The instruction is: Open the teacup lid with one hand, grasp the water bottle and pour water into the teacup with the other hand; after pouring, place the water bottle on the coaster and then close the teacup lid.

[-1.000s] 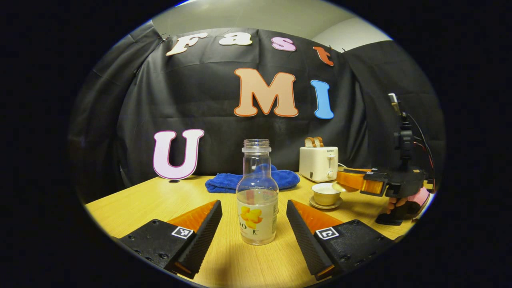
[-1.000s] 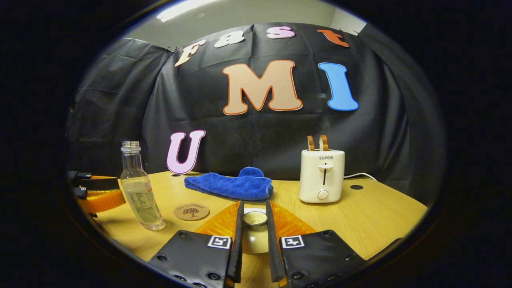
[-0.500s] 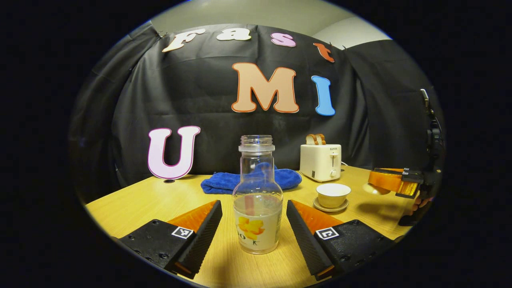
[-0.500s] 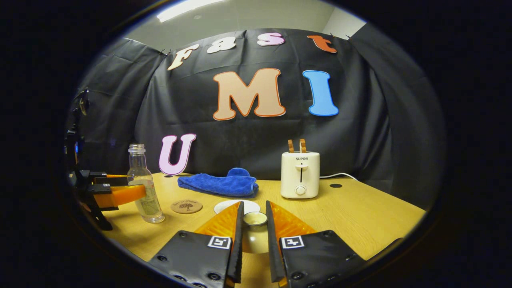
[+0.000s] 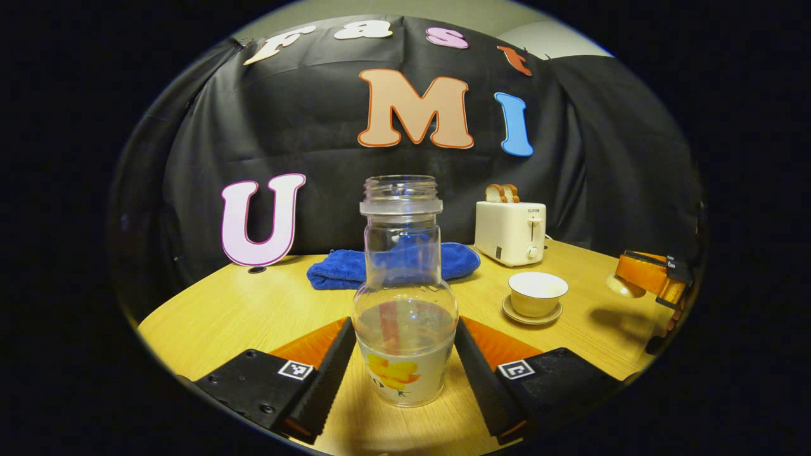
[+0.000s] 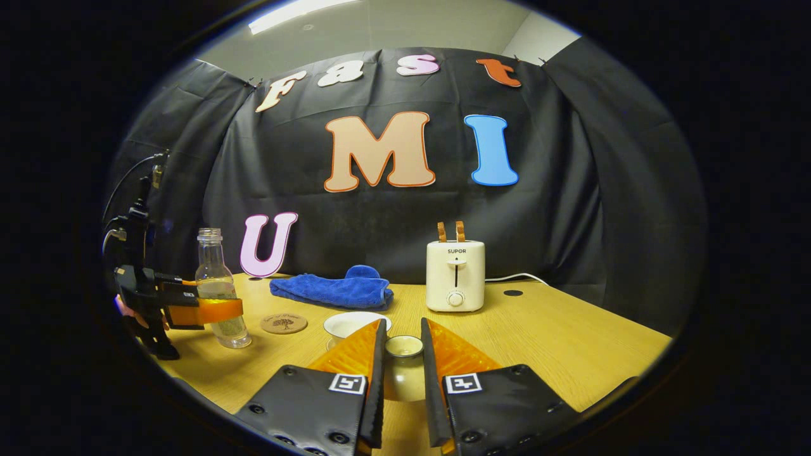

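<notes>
A clear water bottle (image 5: 405, 316) with no cap and a little water stands on the table. It sits between the fingers of my left gripper (image 5: 403, 324), which is open, its pads close to both sides of the glass. The right gripper view has that gripper (image 6: 209, 309) around the bottle (image 6: 215, 285). My right gripper (image 6: 402, 324) is shut on the knob of the teacup lid (image 6: 404, 346) and holds it off to the right of the teacup (image 6: 350, 323). The uncovered teacup (image 5: 537, 292) rests on its saucer. A round cork coaster (image 6: 283, 323) lies between bottle and cup.
A blue towel (image 5: 386, 266) lies at the back of the wooden table (image 5: 253, 316), with a white toaster (image 5: 510, 231) holding toast to its right. A hand (image 6: 130, 310) holds the left gripper. A cable (image 6: 526, 277) runs behind the toaster.
My left gripper moved forward, so the bottle now stands between its fingers. My right gripper carried the lid farther right, away from the teacup.
</notes>
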`<state>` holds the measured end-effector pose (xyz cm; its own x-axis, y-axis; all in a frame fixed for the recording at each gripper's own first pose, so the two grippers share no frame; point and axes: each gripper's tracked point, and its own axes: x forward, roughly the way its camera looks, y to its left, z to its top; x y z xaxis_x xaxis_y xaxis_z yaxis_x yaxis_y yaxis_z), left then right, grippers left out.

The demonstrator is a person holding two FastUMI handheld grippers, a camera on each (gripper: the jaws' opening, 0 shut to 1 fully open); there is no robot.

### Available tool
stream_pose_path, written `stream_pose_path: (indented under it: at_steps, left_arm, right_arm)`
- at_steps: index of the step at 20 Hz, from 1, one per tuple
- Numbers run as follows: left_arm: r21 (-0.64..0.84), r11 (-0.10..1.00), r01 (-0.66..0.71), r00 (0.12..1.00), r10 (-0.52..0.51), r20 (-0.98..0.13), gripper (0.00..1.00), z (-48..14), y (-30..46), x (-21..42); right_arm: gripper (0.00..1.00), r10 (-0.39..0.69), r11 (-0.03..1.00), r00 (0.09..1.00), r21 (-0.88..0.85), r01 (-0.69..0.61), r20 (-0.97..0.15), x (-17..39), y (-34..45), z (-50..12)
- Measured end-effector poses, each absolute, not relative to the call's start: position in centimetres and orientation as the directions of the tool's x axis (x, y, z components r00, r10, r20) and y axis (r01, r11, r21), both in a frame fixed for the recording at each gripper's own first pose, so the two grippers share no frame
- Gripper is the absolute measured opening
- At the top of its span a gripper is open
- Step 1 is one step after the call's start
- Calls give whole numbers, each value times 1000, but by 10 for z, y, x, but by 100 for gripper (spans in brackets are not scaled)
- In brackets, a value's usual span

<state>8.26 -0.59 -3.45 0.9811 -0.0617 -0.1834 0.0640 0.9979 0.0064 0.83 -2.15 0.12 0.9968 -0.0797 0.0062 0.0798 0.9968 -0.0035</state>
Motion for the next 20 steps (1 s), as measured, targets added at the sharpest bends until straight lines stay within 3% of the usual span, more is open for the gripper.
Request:
stream_pose_path:
  at_steps: [3,8,14,20]
  left_arm:
    - [12,998,62,979,-59,-195,74,-37,-7,85]
    - [46,997,66,979,-56,-195,70,-35,-7,89]
    - [287,957,42,975,24,-222,67,-21,4,106]
    - [647,762,31,973,126,-195,66,1,12,134]
  right_arm:
    - [31,-85,996,996,-4,85,5,7,-24,1]
    - [31,-94,996,996,-4,94,4,6,-28,1]
    - [31,-125,992,992,-5,125,3,0,-44,2]
    - [31,-193,981,981,-7,193,8,-12,-76,4]
